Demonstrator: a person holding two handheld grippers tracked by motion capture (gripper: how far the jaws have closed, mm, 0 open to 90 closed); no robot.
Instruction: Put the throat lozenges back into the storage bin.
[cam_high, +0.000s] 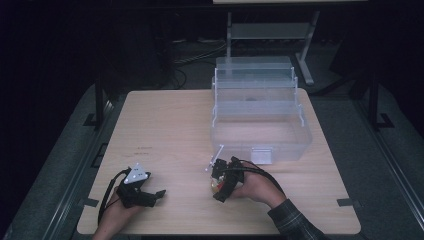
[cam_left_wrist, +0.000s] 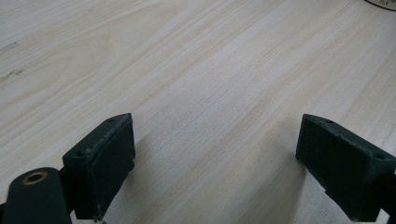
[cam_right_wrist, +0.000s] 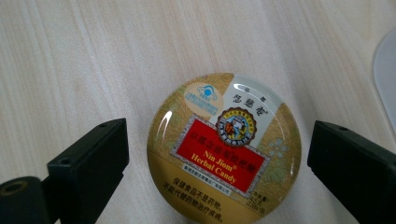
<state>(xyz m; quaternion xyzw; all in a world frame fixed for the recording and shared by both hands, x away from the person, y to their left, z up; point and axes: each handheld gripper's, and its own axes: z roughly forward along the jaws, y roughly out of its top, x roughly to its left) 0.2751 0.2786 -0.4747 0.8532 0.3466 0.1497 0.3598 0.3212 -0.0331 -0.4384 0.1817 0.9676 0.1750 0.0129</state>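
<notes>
Your right gripper (cam_right_wrist: 217, 163) stands spread around the candy tin (cam_right_wrist: 224, 149), one jaw on each side of its rim with a sliver of bench (cam_right_wrist: 70, 56) showing at both, so nothing is pinched yet. The tin lies flat on the bench, lid up, near the front edge and a little short of the clear plastic box (cam_high: 260, 120).

Expect the tin to be light, stiff and slick: a glossy, domed metal lid and a smooth round wall. It will not crush easily, but it may squirt out if your pads land high on the curve. Take it low on the side wall, straight across the widest part, with the pads level with each other.

Being round, the tin has no long axis along the bench; its only axis runs straight up through the lid. The printing does give it a heading: in the right gripper view the red label slants, its text rising toward the upper left, so the tin's top faces away and to the right.

Your left gripper (cam_left_wrist: 215, 163) rests spread wide over bare wood, holding nothing.
</notes>
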